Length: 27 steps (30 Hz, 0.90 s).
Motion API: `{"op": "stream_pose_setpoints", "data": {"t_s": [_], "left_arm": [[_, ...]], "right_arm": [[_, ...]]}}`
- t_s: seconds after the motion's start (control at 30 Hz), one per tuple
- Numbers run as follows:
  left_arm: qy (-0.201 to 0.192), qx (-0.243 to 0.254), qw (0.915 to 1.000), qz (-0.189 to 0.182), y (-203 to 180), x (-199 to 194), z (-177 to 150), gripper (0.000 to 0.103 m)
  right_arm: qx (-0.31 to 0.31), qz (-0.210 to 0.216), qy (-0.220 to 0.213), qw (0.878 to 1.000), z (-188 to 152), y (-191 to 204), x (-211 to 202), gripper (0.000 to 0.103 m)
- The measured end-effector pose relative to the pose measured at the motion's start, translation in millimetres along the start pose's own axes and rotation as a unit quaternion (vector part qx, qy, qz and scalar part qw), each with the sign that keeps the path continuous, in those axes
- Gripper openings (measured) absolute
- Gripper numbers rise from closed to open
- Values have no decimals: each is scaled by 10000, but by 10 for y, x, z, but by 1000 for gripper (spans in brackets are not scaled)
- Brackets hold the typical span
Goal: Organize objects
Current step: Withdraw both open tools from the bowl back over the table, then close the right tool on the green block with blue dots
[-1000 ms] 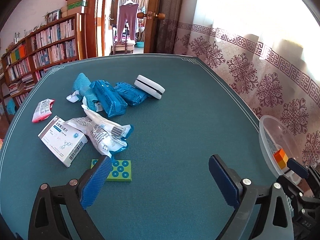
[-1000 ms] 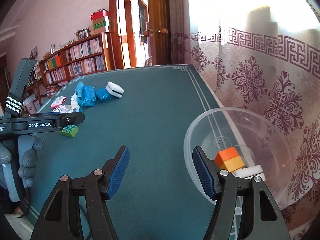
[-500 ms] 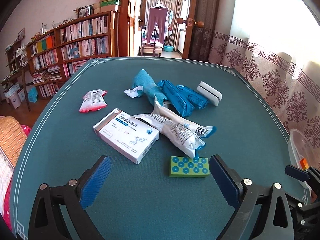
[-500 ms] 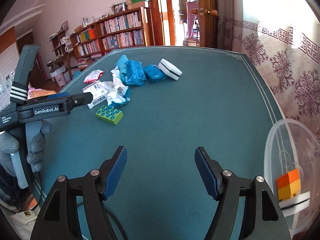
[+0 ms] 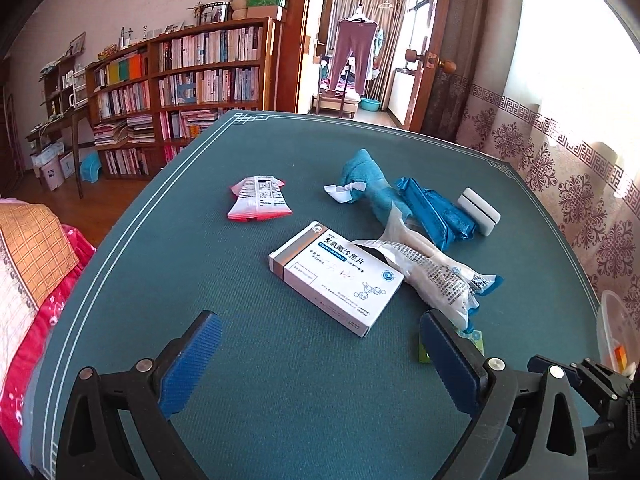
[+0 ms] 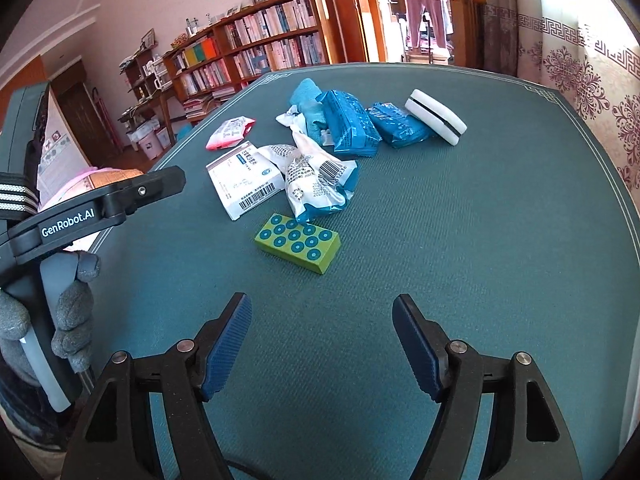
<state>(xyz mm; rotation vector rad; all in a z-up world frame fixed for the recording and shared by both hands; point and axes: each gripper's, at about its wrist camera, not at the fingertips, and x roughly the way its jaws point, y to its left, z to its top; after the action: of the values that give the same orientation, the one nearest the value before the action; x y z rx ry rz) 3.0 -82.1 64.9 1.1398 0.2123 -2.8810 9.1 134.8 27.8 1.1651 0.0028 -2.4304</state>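
Both tools are hanging over the green felt table [image 6: 500,240] with fingers spread apart and nothing between them: the right gripper [image 6: 322,344] low in its frame, the left gripper [image 5: 320,360] likewise.

Just above the right gripper's gap, mid-frame, the green block [image 6: 298,243] is lying flat, apart from the fingers, its far corner touching the crinkled white pouch [image 6: 320,184]. In the left view only a sliver of it is peeking out behind the right finger at lower right.

The block is looking rigid, light and smooth-sided, with round blue studs on top; squeezing across its short flat sides should probably hold best.

The white box [image 5: 336,276] is stiff card, the blue packs [image 6: 350,122] and pouch soft slippery film, and the white bar [image 6: 436,122] a firm rounded slab.
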Motion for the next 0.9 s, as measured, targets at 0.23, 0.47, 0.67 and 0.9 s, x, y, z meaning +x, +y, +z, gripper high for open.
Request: {"op": "stream_pose_setpoints", "data": {"t_s": [0.23,0.47,0.67,0.9], "left_arm": [[-3,-5,10000,31,60,12,3,101],[86,-154,9998,76,169,71,-8,101],[134,-216,9997,65,213,104,-9,101],[209,-239,9995,79,247,152,-25,101]], "right_arm": [[-8,-60,144,9999,142,142,276,74],[-85,-292,186,9994,251,287,508,74],[-62,-471,98,9988,324,343,629,74],[-23,-641,-29,9979,354,321,677,73]]}}
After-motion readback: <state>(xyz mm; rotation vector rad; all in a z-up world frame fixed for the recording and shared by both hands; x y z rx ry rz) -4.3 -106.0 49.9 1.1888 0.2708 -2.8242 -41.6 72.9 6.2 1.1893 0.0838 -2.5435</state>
